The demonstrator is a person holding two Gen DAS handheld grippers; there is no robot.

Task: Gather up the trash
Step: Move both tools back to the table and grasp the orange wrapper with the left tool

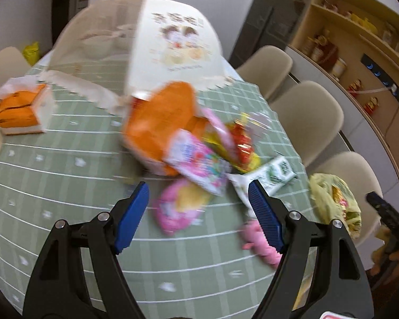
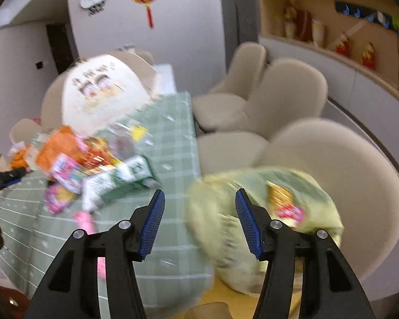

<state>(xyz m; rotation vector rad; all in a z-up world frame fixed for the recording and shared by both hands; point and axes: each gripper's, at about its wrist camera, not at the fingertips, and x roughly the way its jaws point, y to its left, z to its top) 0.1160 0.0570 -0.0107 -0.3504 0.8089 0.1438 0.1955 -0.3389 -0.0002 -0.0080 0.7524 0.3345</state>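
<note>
Wrappers [image 1: 199, 159] lie heaped on the worktop [image 1: 66, 180] just ahead of the left hand-held gripper [image 1: 198, 198], jaws apart, empty, nearest a pink packet [image 1: 179, 207]. Right hand-held gripper [image 2: 199, 204], also apart, faces the yellow-green bag [image 2: 263, 220] beyond the worktop's edge.

The left gripper [image 1: 198, 195] hangs above the green checked table [image 1: 66, 175], jaws spread wide with nothing between the blue pads [image 1: 131, 218]. The right gripper [image 2: 199, 202] is off that table's right edge, jaws likewise parted and empty. Seen from the left wrist, a hand [image 1: 391, 259] grasps the right tool's handle beyond the table's right edge
</note>
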